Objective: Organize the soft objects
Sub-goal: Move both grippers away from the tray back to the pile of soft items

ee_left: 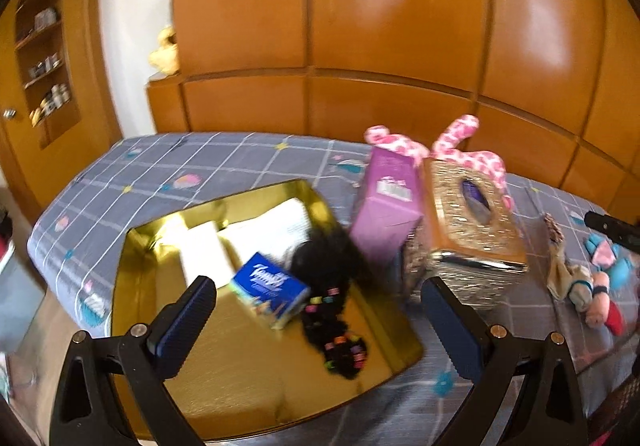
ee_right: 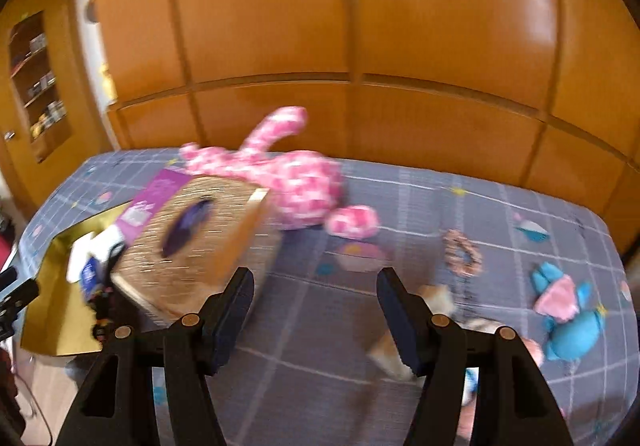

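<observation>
Left wrist view: my left gripper (ee_left: 316, 300) stood open, nothing between its jaws, above the gold tray (ee_left: 256, 386); in the tray lay a blue tissue pack (ee_left: 270, 288), black hair piece (ee_left: 332, 298) and white cloths (ee_left: 276, 230); the gold tissue box (ee_left: 468, 230) sat just right.

Right wrist view: my right gripper (ee_right: 316, 294) was open, empty, over the bed sheet (ee_right: 320, 326); pink plush (ee_right: 296, 178) far, blue plush (ee_right: 568, 322) right.

Bedroom: bed (ee_left: 168, 166), wooden wardrobe (ee_left: 400, 26)

text: none legible | blue pack (ee_left: 270, 288): white script, blurred | purple box (ee_left: 386, 206): label unreadable
</observation>
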`<state>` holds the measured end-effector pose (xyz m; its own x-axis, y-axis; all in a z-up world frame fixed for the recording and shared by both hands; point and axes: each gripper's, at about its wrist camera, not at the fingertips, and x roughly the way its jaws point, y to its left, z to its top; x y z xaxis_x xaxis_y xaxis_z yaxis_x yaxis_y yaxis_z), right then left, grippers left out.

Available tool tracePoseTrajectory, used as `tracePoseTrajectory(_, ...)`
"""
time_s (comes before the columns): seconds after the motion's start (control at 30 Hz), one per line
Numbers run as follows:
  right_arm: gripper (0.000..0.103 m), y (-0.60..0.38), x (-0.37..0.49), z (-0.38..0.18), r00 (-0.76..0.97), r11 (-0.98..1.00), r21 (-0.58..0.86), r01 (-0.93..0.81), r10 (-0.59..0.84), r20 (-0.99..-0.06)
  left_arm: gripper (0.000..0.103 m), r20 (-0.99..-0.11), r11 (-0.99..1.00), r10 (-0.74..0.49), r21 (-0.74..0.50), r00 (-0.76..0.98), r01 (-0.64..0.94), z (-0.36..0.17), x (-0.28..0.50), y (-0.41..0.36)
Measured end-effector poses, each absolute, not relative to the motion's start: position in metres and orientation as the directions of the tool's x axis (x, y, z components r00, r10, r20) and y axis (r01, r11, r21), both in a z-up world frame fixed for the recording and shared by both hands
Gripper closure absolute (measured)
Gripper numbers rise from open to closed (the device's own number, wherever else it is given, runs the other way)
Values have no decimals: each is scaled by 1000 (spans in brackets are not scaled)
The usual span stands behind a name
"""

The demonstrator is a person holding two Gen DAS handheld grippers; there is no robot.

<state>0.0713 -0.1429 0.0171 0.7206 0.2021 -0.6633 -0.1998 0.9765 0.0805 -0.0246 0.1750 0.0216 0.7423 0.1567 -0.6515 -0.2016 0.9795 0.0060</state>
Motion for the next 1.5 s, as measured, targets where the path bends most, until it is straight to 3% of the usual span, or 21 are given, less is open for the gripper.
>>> tracePoseTrajectory(0.53, 38, -324, 80, -11, 740, 942, 151, 299, -128, -661, 0, -656, 995, 5, 75, 755, 59, 31, 2, 80)
tracePoseTrajectory(0.67, 38, -357, 77, -19, 735, 876, 292, 384, -99, -671, 0, -667, 991, -66, 41, 742, 125, 31, 11, 56)
tracePoseTrajectory(0.83, 38, -366, 71, -20, 746, 851, 351, 390, -69, -662, 0, -704, 977, -181, -50, 686, 206, 27, 29, 25)
tracePoseTrajectory(1.07, 38, -371, 70, -22, 752, 824, 409, 393, -31, -659, 1, -751, 956, -241, -74, 615, 284, 13, 66, -29)
tracePoseTrajectory(1.27, 38, -378, 66, -23, 763, 796, 452, 404, -20, -647, 19, -794, 938, -252, -59, 553, 342, -5, 108, -81)
tracePoseTrajectory(1.43, 38, -397, 57, -27, 775, 728, 528, 437, -7, -631, 50, -822, 897, -280, -41, 495, 440, -22, 145, -129)
tracePoseTrajectory(1.5, 38, -403, 55, -30, 776, 700, 555, 450, 1, -631, 56, -827, 872, -294, -26, 480, 489, -29, 159, -151)
